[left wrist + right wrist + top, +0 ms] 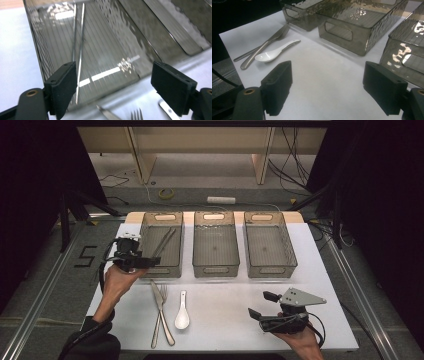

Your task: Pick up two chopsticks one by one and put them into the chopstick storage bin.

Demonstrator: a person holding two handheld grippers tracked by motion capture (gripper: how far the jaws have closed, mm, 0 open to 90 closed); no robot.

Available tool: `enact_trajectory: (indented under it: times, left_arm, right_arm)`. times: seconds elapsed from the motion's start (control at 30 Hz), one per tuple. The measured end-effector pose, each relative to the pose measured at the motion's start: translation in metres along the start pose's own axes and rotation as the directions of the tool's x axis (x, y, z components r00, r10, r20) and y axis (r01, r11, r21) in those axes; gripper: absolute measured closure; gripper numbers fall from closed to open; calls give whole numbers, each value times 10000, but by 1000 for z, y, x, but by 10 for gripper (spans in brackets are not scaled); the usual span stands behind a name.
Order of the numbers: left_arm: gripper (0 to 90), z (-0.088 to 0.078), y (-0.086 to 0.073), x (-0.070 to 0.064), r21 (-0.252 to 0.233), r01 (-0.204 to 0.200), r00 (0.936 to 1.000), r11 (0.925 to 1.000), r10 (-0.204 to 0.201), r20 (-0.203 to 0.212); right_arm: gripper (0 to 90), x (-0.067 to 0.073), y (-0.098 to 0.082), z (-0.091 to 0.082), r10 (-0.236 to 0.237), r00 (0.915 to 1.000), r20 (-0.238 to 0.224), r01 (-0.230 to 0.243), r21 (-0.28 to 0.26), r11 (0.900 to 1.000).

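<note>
High view: my left gripper (pixel 145 262), jaws spread and empty, hovers beside the left bin (pixel 161 245), which holds chopsticks (pixel 164 242). The knife (pixel 161 312), fork (pixel 159 317) and spoon (pixel 182 316) lie on the white table (pixel 225 320); the floor beyond is cabled.

Left gripper view: the fork (pixel 137 114) looks stiff, slick and light; grip it mid-handle.

Right gripper view: my right gripper (pixel 327 87) idles with jaws apart.

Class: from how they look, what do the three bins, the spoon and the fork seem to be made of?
Bins: likely smoky see-through plastic, rippled walls with glossy glints. Spoon: probably glazed white ceramic, smooth and shiny. Fork: apparently brushed metal, grey with a dull sheen.
</note>
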State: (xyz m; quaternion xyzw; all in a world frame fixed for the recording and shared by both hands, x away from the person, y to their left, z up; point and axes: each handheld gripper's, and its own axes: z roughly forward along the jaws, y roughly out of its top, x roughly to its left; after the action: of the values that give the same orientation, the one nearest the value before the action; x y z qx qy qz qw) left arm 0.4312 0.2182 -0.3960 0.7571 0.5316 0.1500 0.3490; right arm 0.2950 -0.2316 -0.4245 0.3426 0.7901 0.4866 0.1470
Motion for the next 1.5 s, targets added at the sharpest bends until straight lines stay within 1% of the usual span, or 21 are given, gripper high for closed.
enact_trajectory:
  times: [0.03, 0.17, 0.23, 0.37, 0.47, 0.57, 0.67, 0.77, 0.83, 0.97, 1.1, 1.3, 1.4, 1.43, 1.5]
  left_arm:
    - [206, -1, -2, -2, 21, -1, 10000, 10000, 1, 10]
    - [201, -5, -13, -13, 237, -250, 9997, 9994, 251, -28]
    - [200, -6, -16, -18, 228, -370, 9993, 9991, 370, 16]
    - [197, -9, -20, -28, 235, -520, 9985, 9984, 515, 203]
    - [197, -11, -23, -35, 245, -543, 9976, 9982, 532, 446]
    - [196, -14, -25, -42, 273, -708, 9960, 9971, 692, 563]
    - [193, -16, -28, -48, 225, -778, 9948, 9967, 762, 674]
    - [192, -17, -31, -53, 200, -782, 9929, 9967, 760, 913]
    - [193, -17, -33, -56, 220, -873, 9917, 9959, 848, 963]
    - [193, -15, -37, -62, 358, -929, 9891, 9950, 881, 1181]
    - [193, -11, -42, -69, 649, -1054, 9860, 9923, 958, 1365]
    - [189, -5, -47, -77, 1008, -1102, 9822, 9888, 928, 1633]
    - [173, -1, -50, -80, 1220, -1177, 9811, 9855, 965, 1675]
    - [167, 0, -50, -81, 1243, -1182, 9819, 9852, 973, 1627]
    - [164, 1, -52, -82, 1307, -1186, 9813, 9843, 961, 1666]
  right_arm:
    - [245, 0, 0, 0, 3, 10000, -4, -3, 9, 10000]
    - [245, 1, 0, 1, -47, 10000, -15, 47, 20, 10000]
    - [245, 1, 0, 2, -59, 10000, -25, 59, 29, 10000]
    - [245, 1, 0, 1, -39, 10000, -5, 39, 30, 10000]
    - [245, 0, 0, 1, -34, 10000, 4, 34, 30, 10000]
    - [245, 1, 0, 1, -49, 10000, 12, 49, 26, 10000]
    - [245, 0, 0, 1, -46, 10000, 27, 46, 1, 10000]
    - [245, 0, 0, 1, -44, 10000, 39, 44, -37, 10000]
    - [245, 0, -1, 1, -49, 10000, 35, 49, -54, 10000]
    - [245, 0, -1, 0, -27, 10000, 64, 28, -51, 10000]
    - [245, -2, -2, -1, -16, 10000, 74, 17, -70, 10000]
    - [244, -2, -3, -1, 39, 10000, 79, -38, -67, 10000]
    - [243, -2, -3, -1, 49, 10000, 69, -49, -73, 10000]
    - [243, -2, -3, -1, 45, 10000, 82, -45, -65, 10000]
    - [242, -2, -3, -1, 58, 10000, 66, -57, -85, 9999]
